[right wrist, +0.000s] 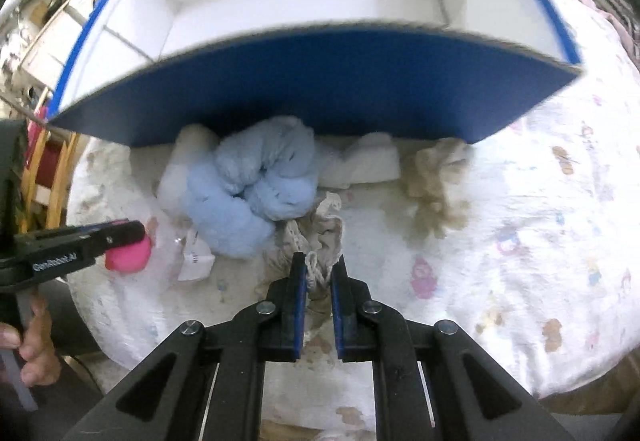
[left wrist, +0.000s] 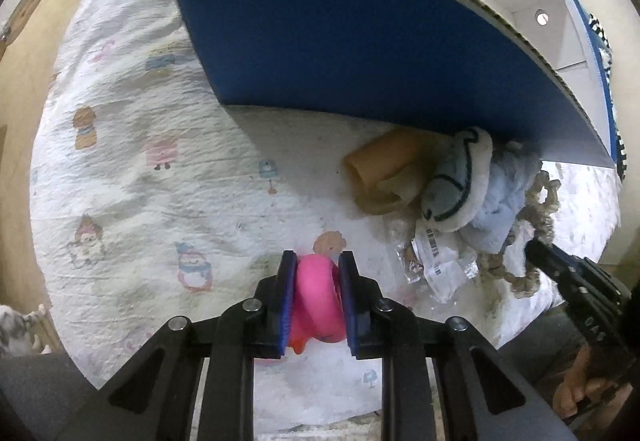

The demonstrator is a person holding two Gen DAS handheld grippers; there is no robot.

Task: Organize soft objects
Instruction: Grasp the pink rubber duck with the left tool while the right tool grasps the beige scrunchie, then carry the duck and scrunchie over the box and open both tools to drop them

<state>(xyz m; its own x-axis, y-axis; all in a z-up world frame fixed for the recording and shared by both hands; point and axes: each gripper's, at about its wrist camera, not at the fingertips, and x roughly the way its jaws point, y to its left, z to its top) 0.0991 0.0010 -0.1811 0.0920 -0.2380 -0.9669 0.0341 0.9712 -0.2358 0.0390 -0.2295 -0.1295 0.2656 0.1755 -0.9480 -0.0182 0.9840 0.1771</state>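
Note:
My left gripper is shut on a pink soft toy, held just above the printed cloth; the toy also shows in the right wrist view. My right gripper is shut on a beige knotted rope toy, which shows in the left wrist view. A light blue plush lies against the blue-sided, white-lined box, with a white and blue slipper-like plush and a tan soft piece beside it.
A crumpled clear plastic bag with labels lies beside the pile. A white plush and a beige fuzzy item lie at the box wall. The printed cloth covers the round table. Wooden chair at left.

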